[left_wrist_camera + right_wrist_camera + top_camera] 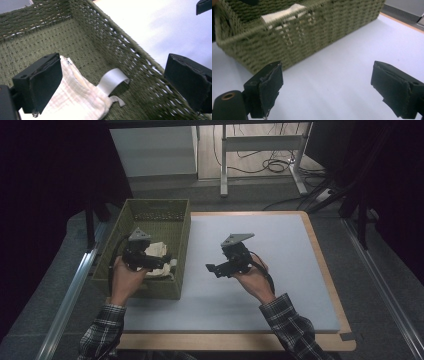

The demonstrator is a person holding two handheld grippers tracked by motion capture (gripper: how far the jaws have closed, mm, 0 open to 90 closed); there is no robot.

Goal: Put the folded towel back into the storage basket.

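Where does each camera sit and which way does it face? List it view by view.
High view: above the near table edge, looking forward and down; shows both forearms, left gripper over the basket, right gripper.
Left gripper view: between open jaws, into the basket at the cloth.
Right gripper view: between open jaws, across the mat toward the basket.
All share basket and cloth.

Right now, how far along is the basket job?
Looks done: the cloth lies inside the woven basket. In hand: nothing; the left tool is open above the cloth, the right tool open over the white mat. Left: probably just pulling both hands back.
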